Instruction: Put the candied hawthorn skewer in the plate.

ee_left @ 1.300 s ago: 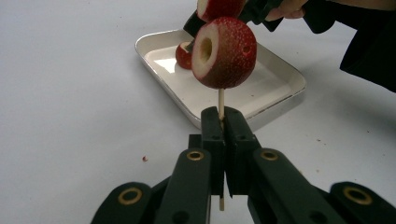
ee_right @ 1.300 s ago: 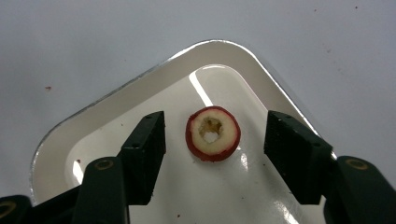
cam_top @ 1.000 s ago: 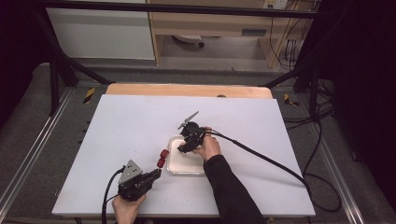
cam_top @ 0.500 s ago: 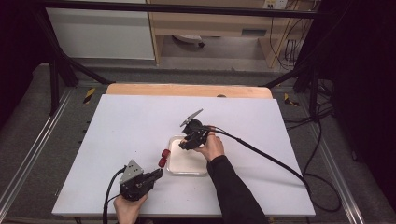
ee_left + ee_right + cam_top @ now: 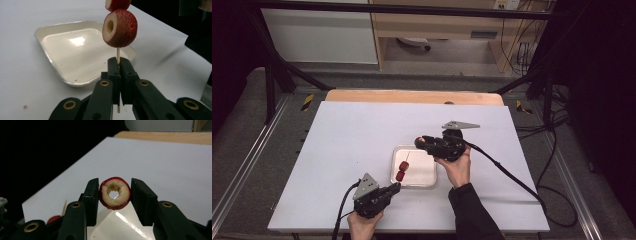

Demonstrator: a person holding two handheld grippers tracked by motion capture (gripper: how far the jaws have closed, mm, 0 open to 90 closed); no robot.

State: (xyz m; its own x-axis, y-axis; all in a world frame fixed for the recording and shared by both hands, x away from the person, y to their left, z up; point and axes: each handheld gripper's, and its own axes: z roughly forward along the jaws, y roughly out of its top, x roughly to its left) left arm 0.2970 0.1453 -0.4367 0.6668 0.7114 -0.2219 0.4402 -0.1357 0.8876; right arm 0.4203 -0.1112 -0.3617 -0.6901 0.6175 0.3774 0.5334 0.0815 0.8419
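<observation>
Right gripper view, cored red fruit (image 5: 115,193) pinched between right tool (image 5: 114,195) pads

Light is falling from overhead onto my white worktop (image 5: 362,130), leaving the room around it dim. Glare is flaring off the tray (image 5: 75,40) floor at its ten o'clock side. My near jaws are blurring softly at six o'clock, and the high view is looking slightly grainy.

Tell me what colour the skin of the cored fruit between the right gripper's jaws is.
Dark red skin, pale cream flesh: the cored fruit shows best in the right gripper view.
</observation>
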